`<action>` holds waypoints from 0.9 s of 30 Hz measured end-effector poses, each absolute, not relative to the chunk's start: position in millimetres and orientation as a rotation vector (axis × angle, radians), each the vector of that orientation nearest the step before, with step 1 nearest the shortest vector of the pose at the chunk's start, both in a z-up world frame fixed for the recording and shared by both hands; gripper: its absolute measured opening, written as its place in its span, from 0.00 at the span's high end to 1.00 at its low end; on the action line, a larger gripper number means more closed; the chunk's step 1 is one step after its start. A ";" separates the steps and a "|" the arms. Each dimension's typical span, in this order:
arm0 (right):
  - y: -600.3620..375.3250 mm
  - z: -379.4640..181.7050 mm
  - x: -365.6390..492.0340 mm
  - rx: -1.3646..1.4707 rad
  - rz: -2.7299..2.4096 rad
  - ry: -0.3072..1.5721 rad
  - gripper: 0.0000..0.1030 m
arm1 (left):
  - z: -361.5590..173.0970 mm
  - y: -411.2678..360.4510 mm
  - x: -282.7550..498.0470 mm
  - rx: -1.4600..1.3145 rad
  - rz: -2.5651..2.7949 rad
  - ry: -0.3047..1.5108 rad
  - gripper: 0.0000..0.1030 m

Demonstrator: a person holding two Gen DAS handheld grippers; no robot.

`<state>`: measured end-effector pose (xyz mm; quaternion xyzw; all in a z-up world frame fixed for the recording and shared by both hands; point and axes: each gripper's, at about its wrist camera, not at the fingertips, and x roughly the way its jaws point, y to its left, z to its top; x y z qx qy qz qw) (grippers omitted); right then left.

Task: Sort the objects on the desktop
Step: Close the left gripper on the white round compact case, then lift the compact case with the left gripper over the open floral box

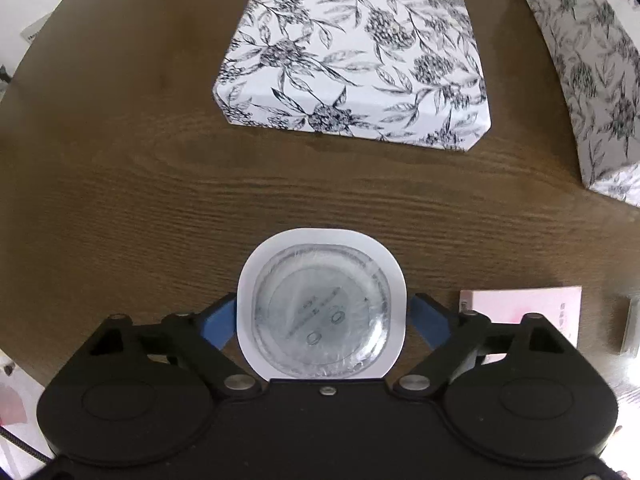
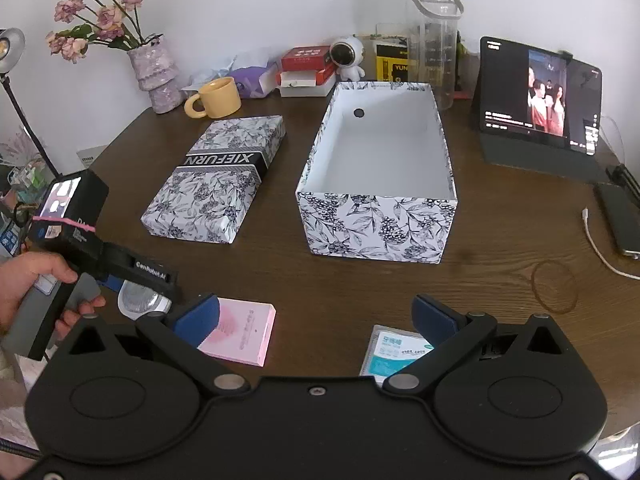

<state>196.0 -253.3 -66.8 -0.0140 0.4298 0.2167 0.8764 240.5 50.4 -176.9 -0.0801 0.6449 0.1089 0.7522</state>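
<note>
The left gripper (image 1: 322, 320) is clamping the white blister pack (image 1: 321, 304) at its edges, needing level carrying right into the open box (image 2: 380, 168), while the right gripper (image 2: 316, 316) is waiting spread.

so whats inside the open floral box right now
The open floral box shows only its bare white inner walls and one dark round spot on the far wall. The near wall hides its floor, so anything lying low there cannot be seen.

"XIEFURN" on floral box lid (image 2: 216, 184); "GenRobot.AI" on left claw (image 2: 154, 276); "YUN" on yellow box (image 2: 394, 65).
</note>
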 end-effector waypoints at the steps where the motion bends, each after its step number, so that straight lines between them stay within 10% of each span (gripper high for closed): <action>1: -252.7 -67.4 197.0 -0.027 0.451 0.899 0.00 | -177.5 49.4 239.8 -0.165 0.237 1.413 0.17; 27: -272.8 -62.2 163.4 -0.016 0.412 0.880 0.00 | -171.8 39.3 208.7 -0.180 0.245 1.323 0.23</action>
